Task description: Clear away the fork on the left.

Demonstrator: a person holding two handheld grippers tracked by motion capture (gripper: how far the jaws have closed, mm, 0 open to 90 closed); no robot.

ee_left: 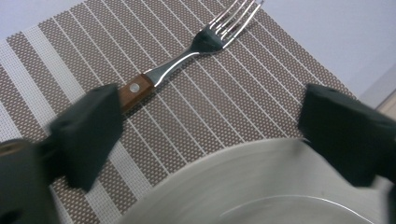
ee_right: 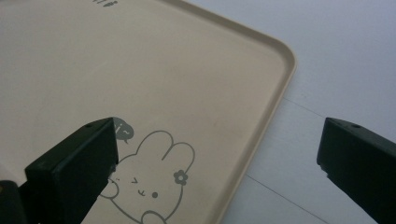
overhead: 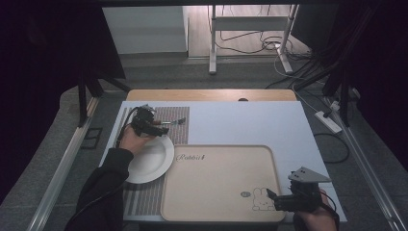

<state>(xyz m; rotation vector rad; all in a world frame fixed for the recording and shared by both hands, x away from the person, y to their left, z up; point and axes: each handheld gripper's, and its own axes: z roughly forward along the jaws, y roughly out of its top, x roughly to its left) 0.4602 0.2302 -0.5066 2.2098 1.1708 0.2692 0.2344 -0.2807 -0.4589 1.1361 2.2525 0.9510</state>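
Note:
A fork [ee_left: 187, 58] with a wooden handle lies on a brown striped placemat [ee_left: 210, 107], tines pointing away. My left gripper [ee_left: 208, 135] hangs open over the far rim of a white plate [ee_left: 261, 182]; its left jaw covers the end of the fork's handle and nothing is held between the jaws. In the high view the left gripper [overhead: 161, 127] sits at the plate's [overhead: 154, 161] far edge, just short of the fork [overhead: 172, 121]. My right gripper [overhead: 270, 197] stands open and empty over the near right corner of a beige tray [overhead: 216, 183], above its rabbit drawing [ee_right: 149, 182].
The placemat [overhead: 175, 118] runs under the plate along the left of the white table top [overhead: 250, 122]. The tray [ee_right: 140, 70] has a raised rim and nothing on it. A power strip [overhead: 328, 121] and cables lie on the floor to the right.

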